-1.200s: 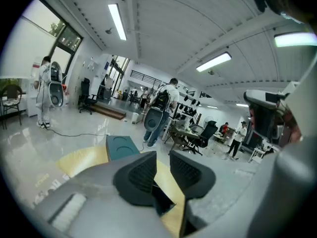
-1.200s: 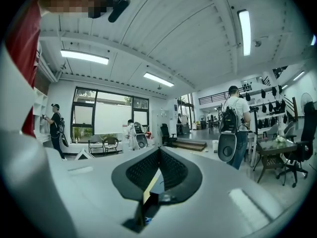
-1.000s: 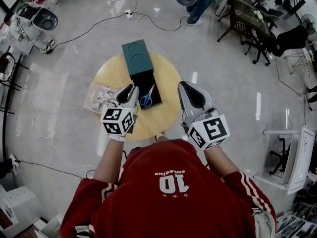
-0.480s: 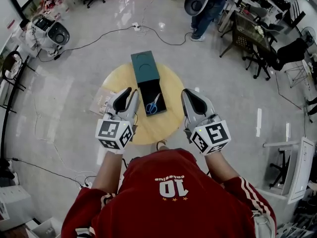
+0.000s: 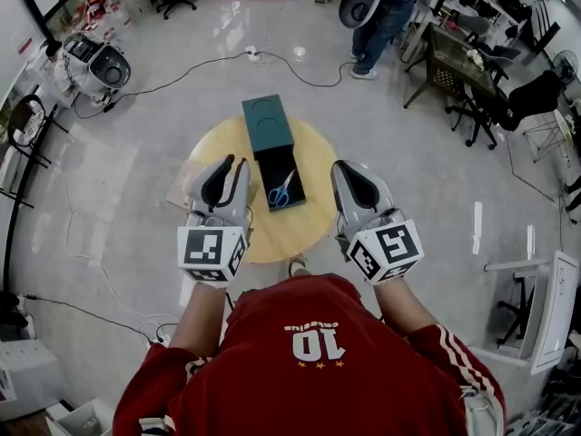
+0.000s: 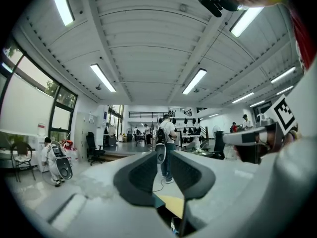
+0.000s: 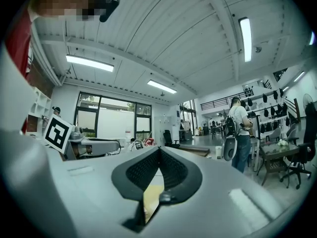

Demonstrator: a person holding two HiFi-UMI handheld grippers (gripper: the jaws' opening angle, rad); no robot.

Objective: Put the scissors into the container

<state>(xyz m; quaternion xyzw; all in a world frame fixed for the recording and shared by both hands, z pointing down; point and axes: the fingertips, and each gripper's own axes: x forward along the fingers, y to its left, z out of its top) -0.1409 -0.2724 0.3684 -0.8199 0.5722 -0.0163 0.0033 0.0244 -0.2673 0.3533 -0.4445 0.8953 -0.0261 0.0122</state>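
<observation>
Lying inside the dark container [image 5: 272, 160], the scissors [image 5: 280, 190] sat just ahead of and between both claws, touching neither. Left claw [image 5: 239, 163]: jaws slightly apart, empty. Right claw [image 5: 337, 166]: jaws closed on nothing.

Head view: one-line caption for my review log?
Scissors lie in the open container on a round table, flanked by the empty left gripper and right gripper.
</observation>
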